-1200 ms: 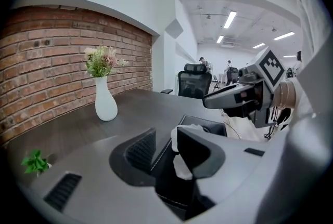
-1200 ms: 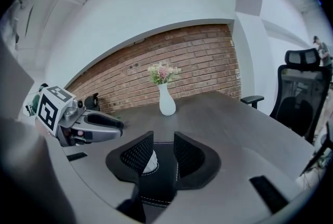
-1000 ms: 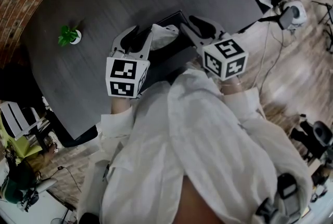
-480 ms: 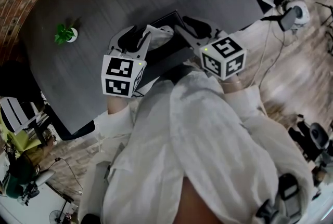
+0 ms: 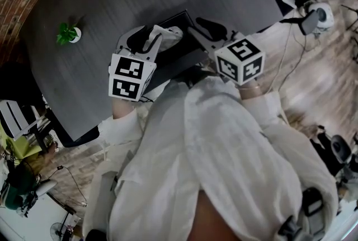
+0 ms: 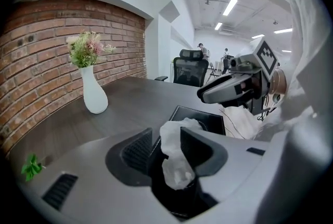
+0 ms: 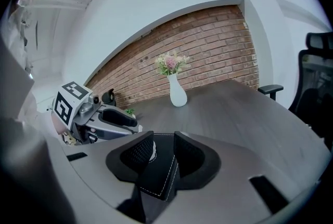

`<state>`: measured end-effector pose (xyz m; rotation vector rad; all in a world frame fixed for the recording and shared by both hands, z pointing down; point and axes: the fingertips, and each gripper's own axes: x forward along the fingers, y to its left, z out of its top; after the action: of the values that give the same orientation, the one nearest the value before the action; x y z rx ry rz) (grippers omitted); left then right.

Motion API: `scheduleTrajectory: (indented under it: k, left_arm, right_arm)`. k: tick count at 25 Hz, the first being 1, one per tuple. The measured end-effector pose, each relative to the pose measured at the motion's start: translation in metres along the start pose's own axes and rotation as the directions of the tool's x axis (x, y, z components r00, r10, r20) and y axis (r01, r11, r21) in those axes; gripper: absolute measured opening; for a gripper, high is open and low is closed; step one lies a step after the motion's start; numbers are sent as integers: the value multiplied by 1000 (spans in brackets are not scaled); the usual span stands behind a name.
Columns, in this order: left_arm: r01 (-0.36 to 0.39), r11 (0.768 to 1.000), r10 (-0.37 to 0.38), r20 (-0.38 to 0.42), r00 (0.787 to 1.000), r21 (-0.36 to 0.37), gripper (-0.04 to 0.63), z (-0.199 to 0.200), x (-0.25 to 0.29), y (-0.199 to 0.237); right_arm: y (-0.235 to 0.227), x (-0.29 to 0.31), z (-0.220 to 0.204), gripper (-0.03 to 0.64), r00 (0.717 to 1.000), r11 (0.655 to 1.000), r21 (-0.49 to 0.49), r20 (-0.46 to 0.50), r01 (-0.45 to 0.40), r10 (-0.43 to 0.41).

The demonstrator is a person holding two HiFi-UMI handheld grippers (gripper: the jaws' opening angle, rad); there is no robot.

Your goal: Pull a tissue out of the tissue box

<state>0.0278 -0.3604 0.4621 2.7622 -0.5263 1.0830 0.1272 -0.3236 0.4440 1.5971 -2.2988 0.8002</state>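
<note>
A black tissue box (image 5: pixel 180 55) lies on the dark table near its front edge. A crumpled white tissue (image 5: pixel 170 32) sticks up from the box's top. My left gripper (image 5: pixel 154 34) reaches over the box from the left. In the left gripper view the tissue (image 6: pixel 176 158) hangs between the left gripper's (image 6: pixel 166 137) jaws, which stand open around it, with the box (image 6: pixel 200 116) just beyond. My right gripper (image 5: pixel 196 30) comes in from the right. In the right gripper view the right gripper (image 7: pixel 162 140) is shut on a stitched corner of the box (image 7: pixel 161 168).
A white vase with flowers (image 6: pixel 93 95) stands at the far side of the table (image 5: pixel 100 5). A small green plant (image 5: pixel 67 34) sits at the left. Office chairs (image 6: pixel 190 69) stand beyond the table. The person's white sleeves fill the near edge.
The tuft of tissue above the box looks smaller and lower than a second ago. The left gripper has tipped a little over it. The right gripper has stayed on the box.
</note>
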Motion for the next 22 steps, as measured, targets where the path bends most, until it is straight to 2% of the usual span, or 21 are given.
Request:
scheduleTrajectory:
  k: [6, 22]
  left_arm:
    - [23, 1000, -22, -40, 999, 20, 150, -1, 12, -8]
    - [58, 997, -54, -67, 996, 54, 149, 0, 28, -21]
  right_arm:
    - [-4, 2, -4, 120, 1000, 1000, -15, -15, -1, 1]
    - [-11, 7, -11, 120, 998, 999, -34, -54, -8, 6]
